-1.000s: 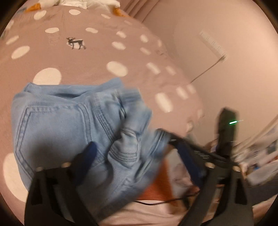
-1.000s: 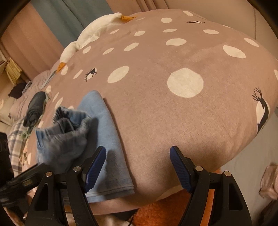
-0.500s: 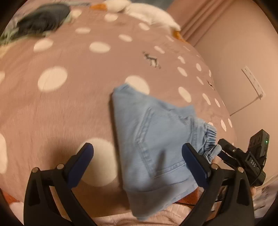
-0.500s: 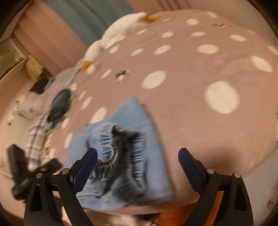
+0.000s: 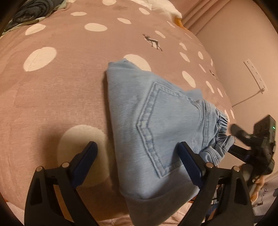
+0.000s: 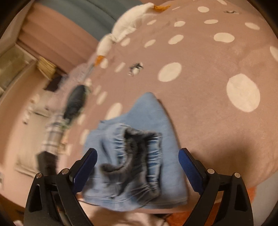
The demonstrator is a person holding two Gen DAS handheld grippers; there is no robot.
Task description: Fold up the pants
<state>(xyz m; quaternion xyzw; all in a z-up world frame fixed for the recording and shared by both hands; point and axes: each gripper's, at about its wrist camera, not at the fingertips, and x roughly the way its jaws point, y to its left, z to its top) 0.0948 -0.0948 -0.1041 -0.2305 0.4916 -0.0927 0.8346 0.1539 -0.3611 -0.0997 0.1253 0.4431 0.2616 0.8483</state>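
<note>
Light blue denim pants (image 5: pixel 152 125) lie folded into a compact bundle near the front edge of a pink dotted blanket (image 5: pixel 60 87), back pocket up. In the right wrist view the pants (image 6: pixel 137 156) show their gathered elastic waistband on top. My left gripper (image 5: pixel 137 156) is open and empty just above the bundle's near left side. My right gripper (image 6: pixel 137 163) is open and empty, hovering over the waistband; it also shows in the left wrist view (image 5: pixel 246 137) at the right, beside the waistband.
A white plush goose (image 6: pixel 125 26) lies at the bed's far end. A dark garment (image 6: pixel 76 102) lies on the bed's left side, also seen in the left wrist view (image 5: pixel 33 10). A wall with a power strip (image 5: pixel 255 74) stands to the right.
The left gripper let go of the pants and pulled back; the bundle now lies flat on the blanket. The right gripper swung left over the waistband, still open.
</note>
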